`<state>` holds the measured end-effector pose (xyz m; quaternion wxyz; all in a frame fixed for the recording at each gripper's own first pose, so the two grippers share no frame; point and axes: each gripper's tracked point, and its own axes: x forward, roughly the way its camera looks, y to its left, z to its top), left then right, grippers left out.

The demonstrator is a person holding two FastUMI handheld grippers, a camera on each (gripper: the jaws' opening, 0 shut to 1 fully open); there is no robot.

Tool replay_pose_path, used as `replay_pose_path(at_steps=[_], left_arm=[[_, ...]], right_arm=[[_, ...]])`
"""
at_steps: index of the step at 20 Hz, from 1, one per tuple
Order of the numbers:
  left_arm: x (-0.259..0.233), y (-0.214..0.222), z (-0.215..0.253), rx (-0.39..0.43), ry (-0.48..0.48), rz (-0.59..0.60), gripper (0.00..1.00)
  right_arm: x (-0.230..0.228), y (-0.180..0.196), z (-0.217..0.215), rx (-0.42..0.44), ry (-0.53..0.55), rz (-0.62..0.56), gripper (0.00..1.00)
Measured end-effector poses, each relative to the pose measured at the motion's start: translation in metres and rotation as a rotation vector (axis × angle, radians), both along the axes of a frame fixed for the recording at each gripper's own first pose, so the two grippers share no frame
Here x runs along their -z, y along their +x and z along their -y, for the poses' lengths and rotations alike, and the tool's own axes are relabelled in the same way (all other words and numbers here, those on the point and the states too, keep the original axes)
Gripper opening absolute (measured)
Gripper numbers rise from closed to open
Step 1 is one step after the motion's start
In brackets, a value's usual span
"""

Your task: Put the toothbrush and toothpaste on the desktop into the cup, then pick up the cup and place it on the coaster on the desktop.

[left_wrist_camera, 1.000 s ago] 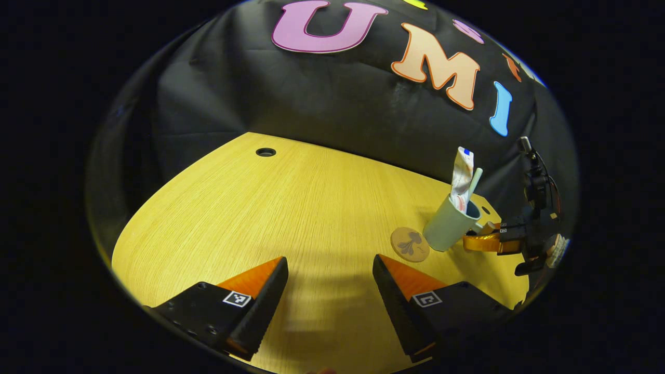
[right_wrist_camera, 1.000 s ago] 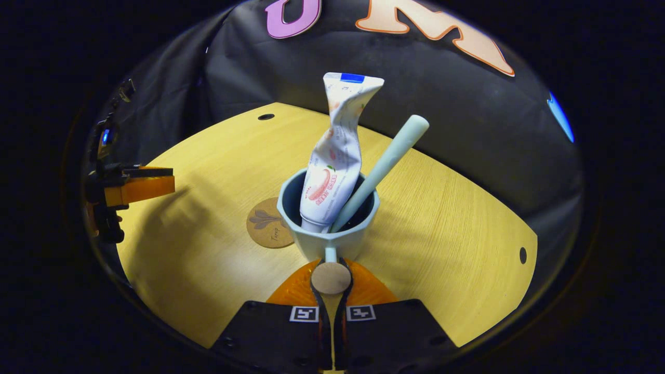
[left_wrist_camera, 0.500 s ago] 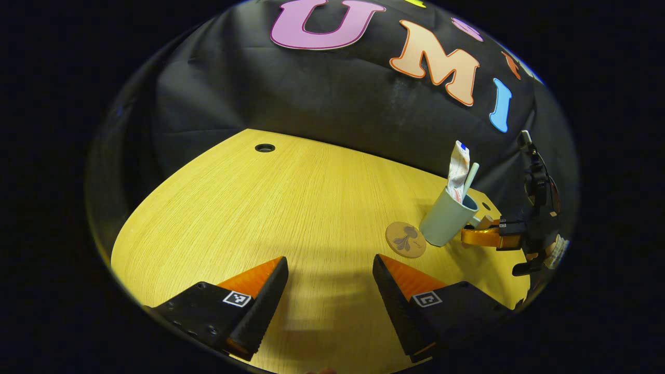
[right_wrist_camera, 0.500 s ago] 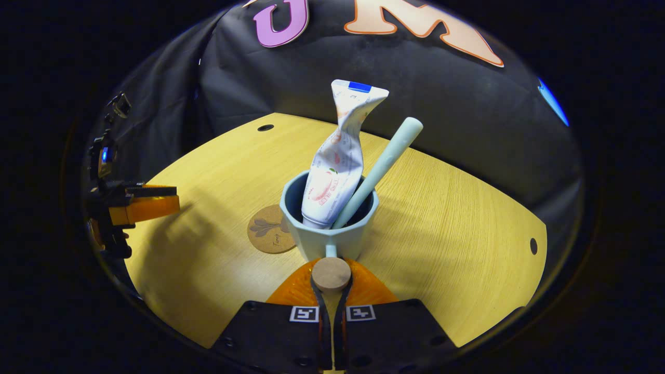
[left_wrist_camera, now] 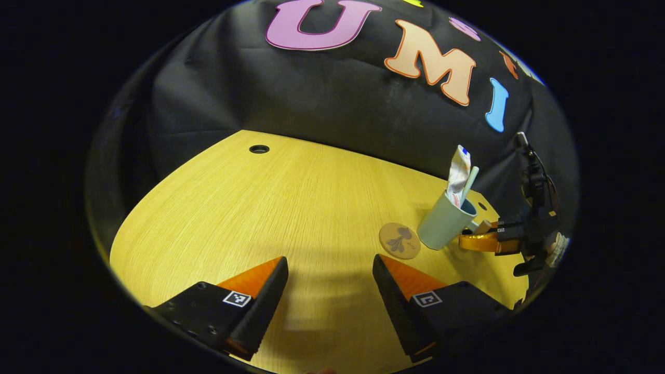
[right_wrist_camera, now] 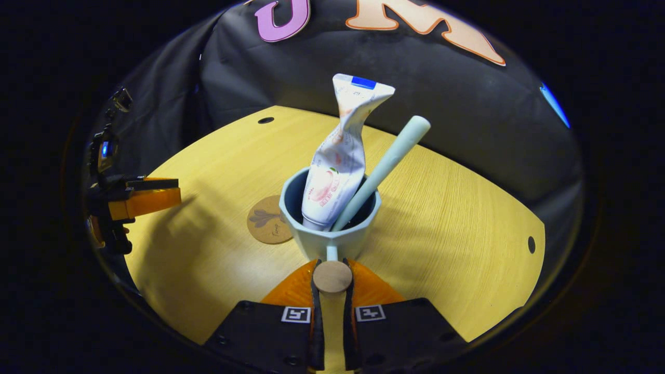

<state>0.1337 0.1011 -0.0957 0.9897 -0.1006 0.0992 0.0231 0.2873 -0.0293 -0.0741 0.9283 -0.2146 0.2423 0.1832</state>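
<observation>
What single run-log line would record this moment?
cup: beside coaster, holds toothbrush and toothpaste | right gripper: shut on cup handle | left gripper: open

cup: pale green, tilted | toothpaste and toothbrush: inside, leaning | coaster: round, brown, flat beside cup

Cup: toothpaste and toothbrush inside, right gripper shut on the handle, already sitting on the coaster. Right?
Not quite. The cup is not on the coaster yet: the right gripper view shows the coaster lying uncovered on the desktop beside the cup, to its left. The rest holds: toothpaste and toothbrush stand in the cup, and the right gripper is shut on the handle.
</observation>
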Motion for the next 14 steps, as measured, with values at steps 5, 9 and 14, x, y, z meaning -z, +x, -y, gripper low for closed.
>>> replay_pose_path(at_steps=[5,9,14], left_arm=[[0.004,-0.001,-0.001,-0.002,0.006,-0.011,0.96],[0.006,-0.002,0.001,0.005,0.006,-0.018,0.96],[0.012,-0.004,0.001,0.011,-0.004,-0.032,0.96]], right_arm=[[-0.001,0.002,0.002,0.017,0.000,-0.008,0.24],[-0.009,-0.004,0.013,0.057,-0.009,-0.026,0.45],[-0.029,-0.006,0.016,0.088,-0.033,-0.049,0.76]])
